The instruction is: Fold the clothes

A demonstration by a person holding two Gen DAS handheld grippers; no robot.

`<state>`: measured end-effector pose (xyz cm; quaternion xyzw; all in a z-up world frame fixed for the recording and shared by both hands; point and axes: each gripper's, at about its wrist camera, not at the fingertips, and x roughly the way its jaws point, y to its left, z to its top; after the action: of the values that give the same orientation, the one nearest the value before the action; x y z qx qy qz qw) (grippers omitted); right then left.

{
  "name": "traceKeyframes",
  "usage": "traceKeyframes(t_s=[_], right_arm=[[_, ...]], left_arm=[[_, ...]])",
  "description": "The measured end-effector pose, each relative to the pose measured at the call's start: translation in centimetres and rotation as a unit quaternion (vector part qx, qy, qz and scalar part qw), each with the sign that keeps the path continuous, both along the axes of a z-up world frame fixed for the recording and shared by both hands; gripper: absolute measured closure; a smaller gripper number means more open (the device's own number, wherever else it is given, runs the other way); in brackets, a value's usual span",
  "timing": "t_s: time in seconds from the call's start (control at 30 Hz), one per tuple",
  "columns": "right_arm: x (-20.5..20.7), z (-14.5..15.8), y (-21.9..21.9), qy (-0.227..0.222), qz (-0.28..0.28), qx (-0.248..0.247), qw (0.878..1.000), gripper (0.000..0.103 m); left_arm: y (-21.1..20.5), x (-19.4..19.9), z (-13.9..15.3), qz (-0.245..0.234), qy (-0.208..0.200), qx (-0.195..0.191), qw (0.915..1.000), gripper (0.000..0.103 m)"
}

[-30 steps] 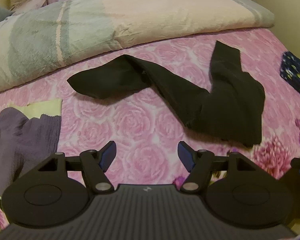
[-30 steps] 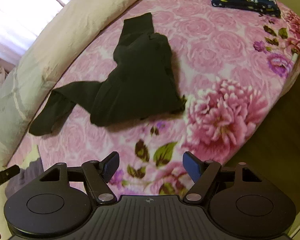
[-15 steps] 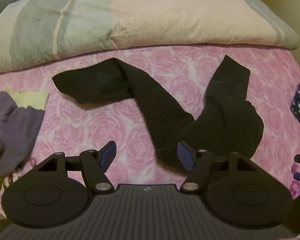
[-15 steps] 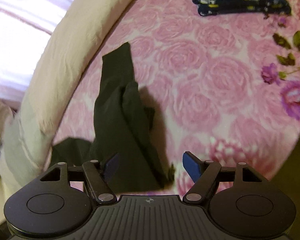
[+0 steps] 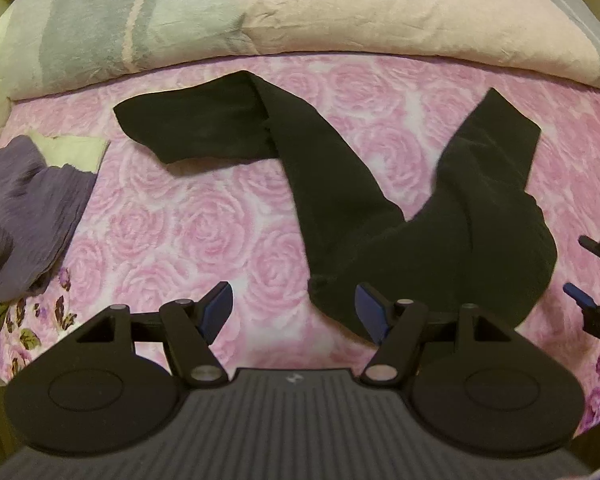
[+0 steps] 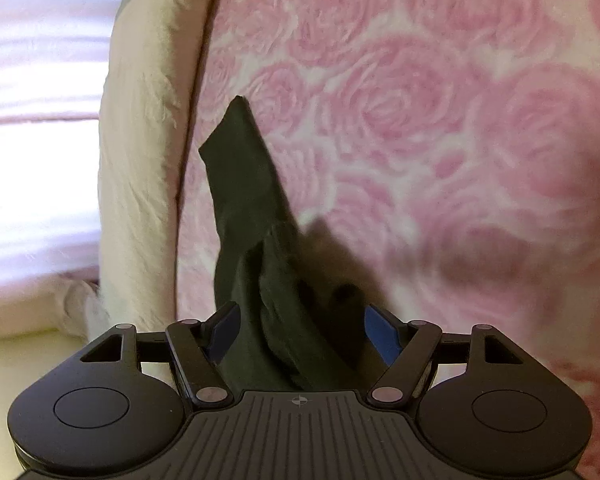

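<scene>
**Black tights sprawled on the rose sheet, both my jaws spread**

The black tights (image 5: 380, 216) lie unfolded on the pink rose-print bedsheet (image 5: 204, 232), one leg bent off to my left, the other reaching up toward the folded quilt (image 5: 260, 20) along the far edge. My left gripper (image 5: 294, 314) hovers at the near end of the garment, jaws wide apart, the right finger over the fabric's edge, gripping nothing. My right gripper (image 6: 300, 332) sits low over the tights (image 6: 256, 240), cloth bunched between its spread fingers, not clamped. A purple garment (image 5: 28, 216) rests at my left, overlapping a pale yellow cloth (image 5: 76, 150).
</scene>
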<state>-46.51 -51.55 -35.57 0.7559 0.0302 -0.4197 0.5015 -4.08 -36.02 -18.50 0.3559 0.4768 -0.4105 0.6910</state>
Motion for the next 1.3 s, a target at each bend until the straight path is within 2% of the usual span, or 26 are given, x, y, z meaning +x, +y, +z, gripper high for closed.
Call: traceKeyframes(t_s=[0.07, 0.13, 0.3, 0.37, 0.4, 0.5, 0.63, 0.7, 0.77, 0.8, 0.87, 0.9, 0.97, 1.0, 1.1, 1.23, 1.3], right_arm=[[0.9, -1.2, -1.1, 0.0, 0.005, -0.007, 1.0, 0.039], [1.9, -2.5, -2.0, 0.002, 0.009, -0.005, 1.0, 0.058], [3.7, -5.9, -2.4, -0.042, -0.003, 0.025, 0.999, 0.058], [4.2, -5.8, -2.7, -0.05, 0.02, 0.004, 0.999, 0.091], [4.3, -5.4, -2.8, -0.047, 0.03, -0.01, 0.998, 0.096], [3.2, -2.1, -1.9, -0.05, 0.026, -0.077, 0.995, 0.1], [-0.9, 4.3, 1.0, -0.071, -0.015, -0.191, 0.979, 0.1], [-3.5, 7.0, 2.8, -0.008, 0.01, -0.229, 0.973, 0.1], [-6.1, 9.6, 4.5, 0.061, 0.038, -0.265, 0.961, 0.1], [-7.2, 9.4, 5.1, 0.093, 0.054, -0.246, 0.963, 0.1], [-9.0, 6.7, 6.0, 0.112, 0.046, -0.161, 0.979, 0.1], [-9.7, 4.8, 6.6, 0.111, 0.03, -0.112, 0.987, 0.1], [-10.5, 1.5, 7.7, 0.096, 0.005, -0.037, 0.995, 0.099], [-10.8, 0.2, 8.3, 0.075, -0.01, -0.016, 0.997, 0.099], [-11.2, -1.8, 9.7, 0.016, -0.053, 0.0, 0.998, 0.1], [-11.3, -1.9, 9.2, 0.013, -0.052, -0.006, 0.999, 0.1], [-11.3, -2.0, 9.3, 0.007, -0.055, -0.005, 0.998, 0.1]], left_arm=[[-0.5, 0.4, -0.2, 0.003, -0.002, 0.0, 1.0, 0.039], [-1.1, 0.6, -0.6, 0.006, -0.004, 0.004, 1.0, 0.039], [-3.4, 0.8, -1.7, 0.007, -0.001, 0.008, 0.9999, 0.039], [-4.4, 0.6, -2.1, 0.001, 0.001, 0.012, 0.9999, 0.039], [-5.0, 0.4, -2.3, -0.003, 0.001, 0.014, 0.9999, 0.039], [-7.0, -0.2, -2.4, -0.018, 0.003, 0.013, 0.9998, 0.039], [-10.0, -1.3, -1.9, -0.045, 0.014, -0.01, 0.9988, 0.039], [-11.9, -2.4, -2.4, -0.06, 0.031, -0.018, 0.9976, 0.039], [-14.0, -4.0, -3.7, -0.072, 0.058, -0.018, 0.9956, 0.039], [-15.0, -4.7, -4.3, -0.078, 0.071, -0.018, 0.9943, 0.039], [-17.1, -6.3, -5.5, -0.09, 0.097, -0.018, 0.991, 0.039], [-18.1, -7.0, -6.2, -0.096, 0.11, -0.018, 0.9891, 0.039], [-20.2, -8.8, -7.8, -0.109, 0.141, -0.013, 0.9838, 0.039], [-21.2, -9.6, -8.6, -0.112, 0.154, -0.007, 0.9817, 0.039], [-24.1, -11.9, -11.5, -0.113, 0.193, 0.015, 0.9745, 0.038], [-27.1, -14.4, -16.5, -0.089, 0.249, 0.056, 0.9629, 0.036], [-28.2, -15.3, -19.5, -0.065, 0.263, 0.089, 0.9584, 0.036]])
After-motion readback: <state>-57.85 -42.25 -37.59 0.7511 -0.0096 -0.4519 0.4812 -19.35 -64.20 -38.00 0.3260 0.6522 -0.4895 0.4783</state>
